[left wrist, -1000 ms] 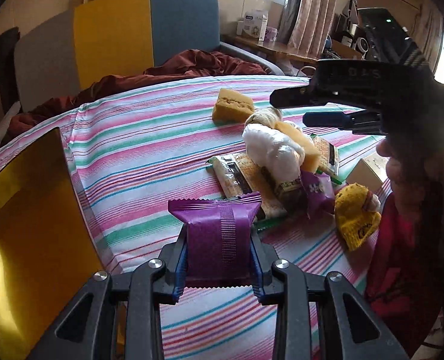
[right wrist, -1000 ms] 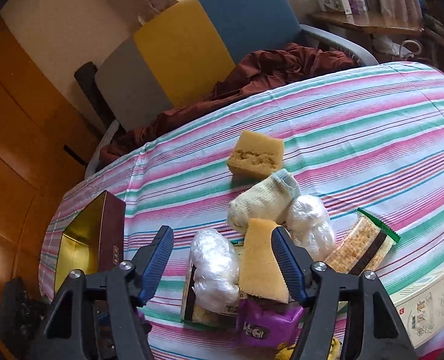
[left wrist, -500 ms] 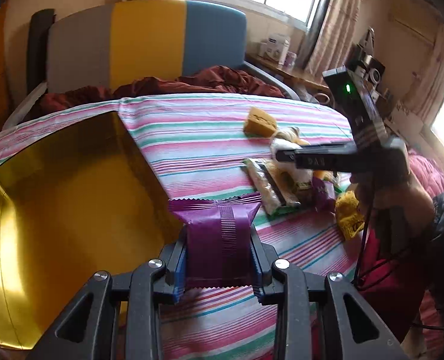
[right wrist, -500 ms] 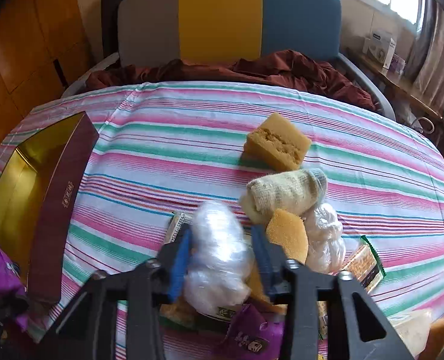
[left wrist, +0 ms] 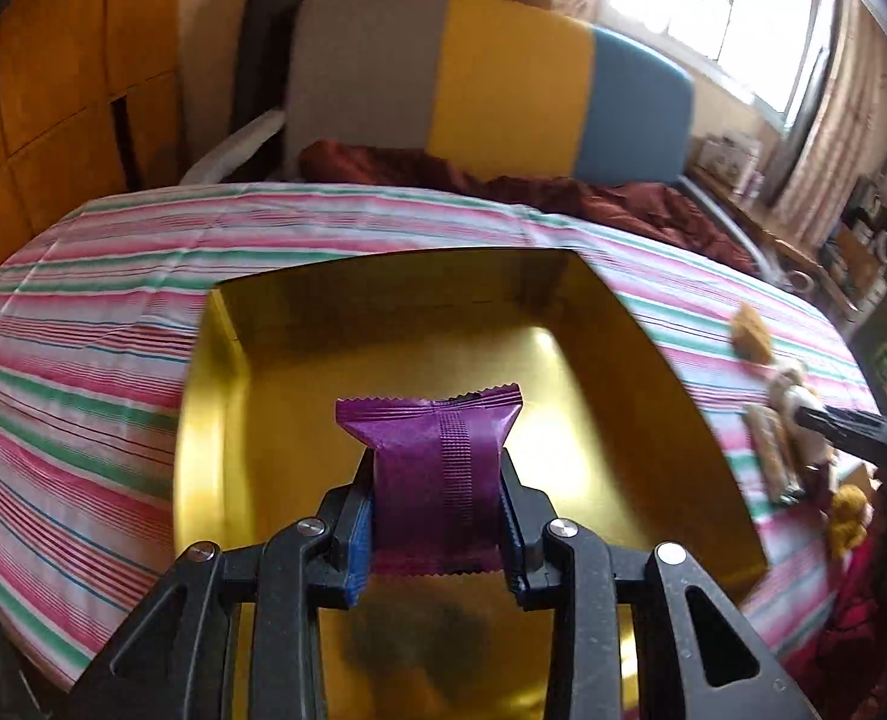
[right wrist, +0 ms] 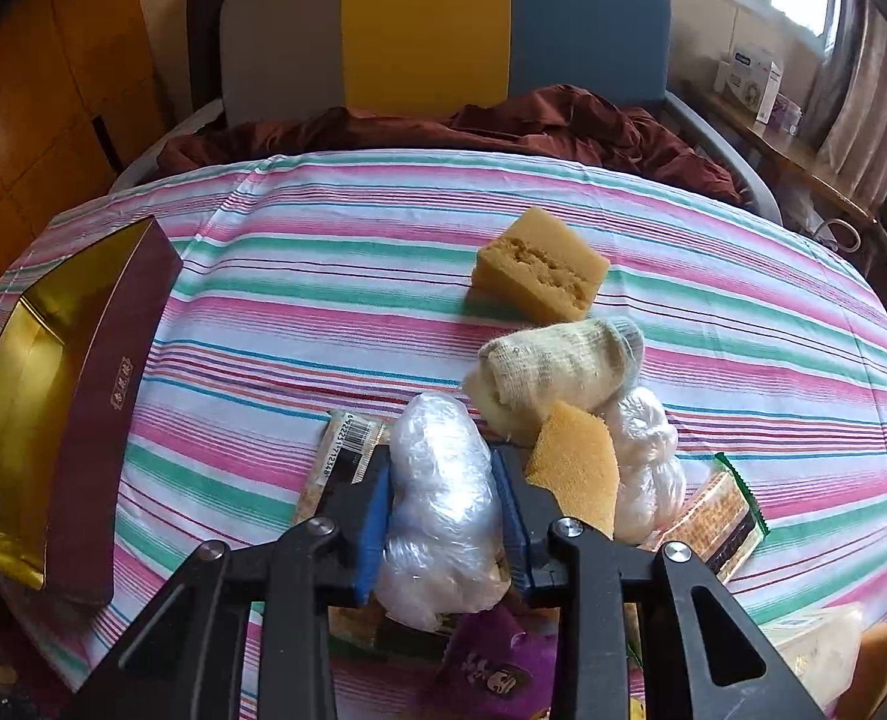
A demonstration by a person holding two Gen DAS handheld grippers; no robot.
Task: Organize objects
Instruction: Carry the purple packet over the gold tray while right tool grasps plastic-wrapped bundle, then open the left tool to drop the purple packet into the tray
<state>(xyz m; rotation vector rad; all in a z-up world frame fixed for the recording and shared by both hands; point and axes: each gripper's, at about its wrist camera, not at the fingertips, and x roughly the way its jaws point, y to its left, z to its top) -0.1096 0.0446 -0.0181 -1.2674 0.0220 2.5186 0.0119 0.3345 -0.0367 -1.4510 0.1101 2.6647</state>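
Wrapper (left wrist: pixel 437 468) – clenched in the left claw (left wrist: pixel 437 516) – now hangs over the box (left wrist: pixel 671 372); right claw (right wrist: pixel 443 516) has just clamped the bag (right wrist: pixel 443 504) – next to go.

Window glare (left wrist: pixel 713 12), fisheye-warped, blurred edges

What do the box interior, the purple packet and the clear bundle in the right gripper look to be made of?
Box: likely foil-lined card, mirror-gold, with bright glare on its walls.
Purple packet: matte plastic or foil film, with crimped, zigzag-cut ends.
Clear bundle: thin crinkled plastic film, glossy; contents unclear.
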